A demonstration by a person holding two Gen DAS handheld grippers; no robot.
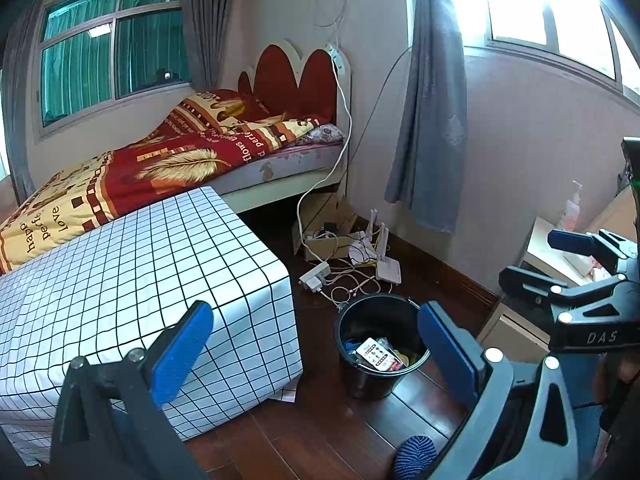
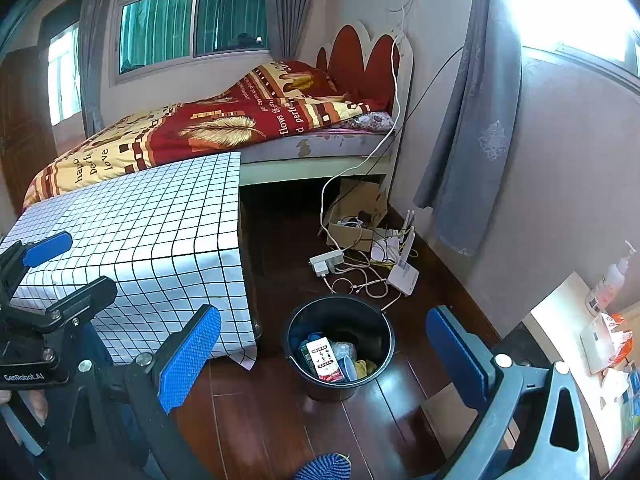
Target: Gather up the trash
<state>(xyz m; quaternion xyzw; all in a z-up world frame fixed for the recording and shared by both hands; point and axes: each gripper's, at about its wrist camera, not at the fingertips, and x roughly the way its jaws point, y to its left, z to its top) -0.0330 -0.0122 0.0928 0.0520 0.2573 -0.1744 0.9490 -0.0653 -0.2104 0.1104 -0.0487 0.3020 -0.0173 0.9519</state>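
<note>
A bedroom with a dark wooden floor (image 2: 280, 420): your two grippers hang side by side above it, both facing the bed (image 1: 168, 160) under its red and yellow patterned cover. A low table in a white cloth with a black grid (image 1: 132, 272) stands against the bed's side, its top bare in both views. Just right of the table, on the floor, sits the black bucket (image 2: 378, 320), upright, with trash already in it: a white and red printed packet (image 2: 326, 360) on top, clear plastic and a yellow piece beside it. Behind the bucket, near the wall, a cardboard box (image 2: 356, 216), a white power strip (image 2: 328, 260) and a white router (image 2: 402, 278) lie in a tangle of cables. Your left gripper (image 1: 316, 352) stands wide apart, blue pads empty, the bucket showing between its fingers. Your right gripper (image 2: 324, 360) is equally spread and carries nothing, framing the same bucket. At the bottom edge of each view a blue striped toe of a sock or slipper (image 2: 324, 468) shows.
</note>
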